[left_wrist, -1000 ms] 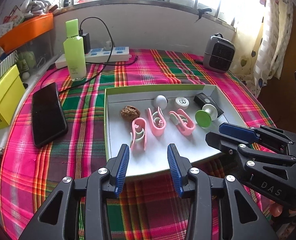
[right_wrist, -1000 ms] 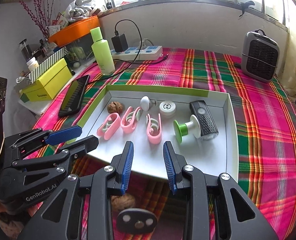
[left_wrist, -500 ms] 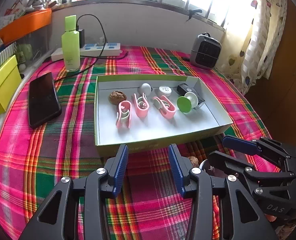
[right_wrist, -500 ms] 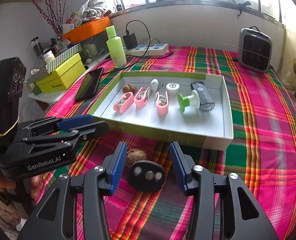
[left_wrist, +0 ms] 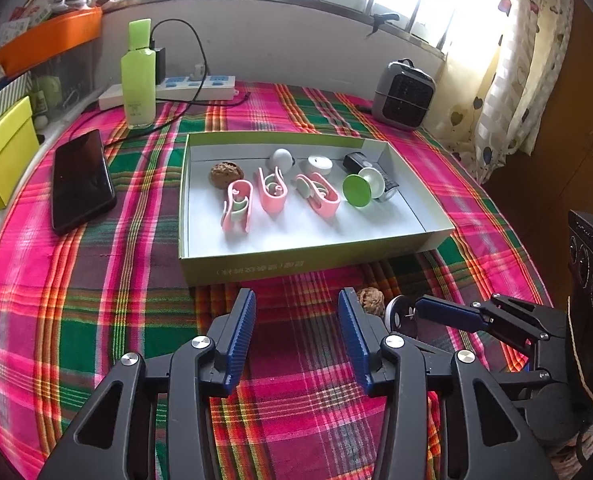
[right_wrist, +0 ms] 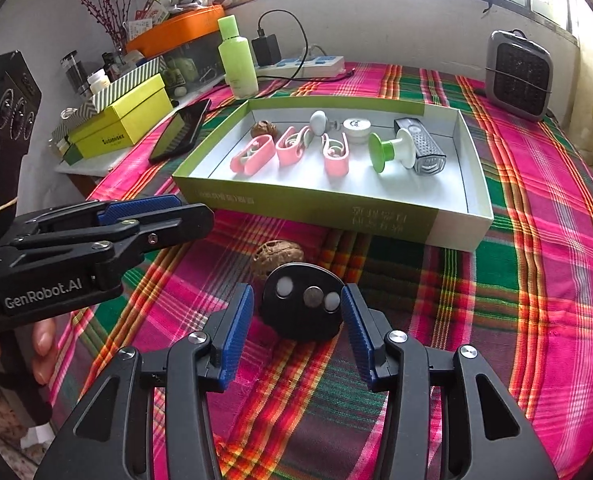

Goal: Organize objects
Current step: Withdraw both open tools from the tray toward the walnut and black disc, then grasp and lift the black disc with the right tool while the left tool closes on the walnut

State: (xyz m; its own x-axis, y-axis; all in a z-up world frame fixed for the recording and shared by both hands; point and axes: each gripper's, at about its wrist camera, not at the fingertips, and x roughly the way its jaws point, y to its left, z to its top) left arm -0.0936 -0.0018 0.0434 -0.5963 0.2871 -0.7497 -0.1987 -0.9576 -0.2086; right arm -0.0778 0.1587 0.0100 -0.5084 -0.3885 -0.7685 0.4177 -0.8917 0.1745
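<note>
While the right tool stands spread around the black oval disc just before the green box, squeeze squarely across its sides; the left tool hangs spread, empty, and a walnut lies beyond.

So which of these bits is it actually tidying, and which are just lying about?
Part of the job: tray, pink clips, walnut and black disc still outside it, right gripper.

Lying about: phone, green bottle, heater, yellow box.

A black oval disc and walnut lie before the tray.
</note>
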